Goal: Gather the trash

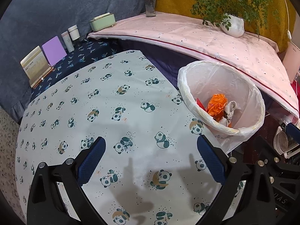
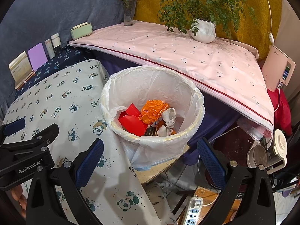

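Both tools gape wide and empty: the left tool [image 1: 151, 159] hovers over the bare panda-print tabletop [image 1: 112, 101], the right tool [image 2: 150, 161] just short of the lined bin [image 2: 187, 138]. The trash [image 2: 153, 110] lies inside, ahead. Best scan for leftovers before withdrawing, keeping clear of the rim.

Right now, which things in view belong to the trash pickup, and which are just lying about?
Part of the job:
- lined trash bin
- orange crumpled wrapper
- red box
- white crumpled tissue
- left gripper, open, empty
- right gripper, open, empty

Just lying about:
- potted plant
- flower vase
- green box
- purple card
- power strip
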The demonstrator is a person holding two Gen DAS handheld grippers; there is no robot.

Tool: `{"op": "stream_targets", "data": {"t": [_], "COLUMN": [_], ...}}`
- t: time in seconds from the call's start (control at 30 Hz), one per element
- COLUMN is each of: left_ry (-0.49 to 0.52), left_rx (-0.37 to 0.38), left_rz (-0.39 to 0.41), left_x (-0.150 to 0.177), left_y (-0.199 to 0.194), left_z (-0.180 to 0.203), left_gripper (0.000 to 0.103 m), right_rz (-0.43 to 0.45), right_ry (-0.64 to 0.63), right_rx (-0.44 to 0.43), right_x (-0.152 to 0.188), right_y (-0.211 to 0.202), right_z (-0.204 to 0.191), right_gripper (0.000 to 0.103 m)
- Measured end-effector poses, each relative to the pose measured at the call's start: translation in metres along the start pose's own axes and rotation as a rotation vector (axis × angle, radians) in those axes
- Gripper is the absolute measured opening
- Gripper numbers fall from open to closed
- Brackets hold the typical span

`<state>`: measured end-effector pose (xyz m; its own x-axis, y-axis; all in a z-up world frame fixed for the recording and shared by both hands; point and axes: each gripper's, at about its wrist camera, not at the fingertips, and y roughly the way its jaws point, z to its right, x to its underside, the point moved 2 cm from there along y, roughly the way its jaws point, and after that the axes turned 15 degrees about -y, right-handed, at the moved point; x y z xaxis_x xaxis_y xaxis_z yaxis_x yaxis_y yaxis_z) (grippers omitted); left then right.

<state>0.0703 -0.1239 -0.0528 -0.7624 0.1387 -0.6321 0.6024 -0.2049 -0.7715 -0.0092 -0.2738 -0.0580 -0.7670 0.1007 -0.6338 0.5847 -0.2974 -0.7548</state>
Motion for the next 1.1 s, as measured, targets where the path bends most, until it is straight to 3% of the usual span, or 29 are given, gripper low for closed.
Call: {"op": "stream_targets", "data": {"t": [1.1], "left_ry": [0.010], "left_rx": [0.011], "left_rz": [-0.002], "left_x": [0.0006], "left_y": [0.0000], "left_z": [0.0004], "left_gripper": [0.094], "right_rz": [-0.002], "right_ry": [0.008], "right_rx": [0.006], "right_x": [0.0012], "right_y": [-0.0003], "right_z": [0.0026], "right_gripper": [0.096]}}
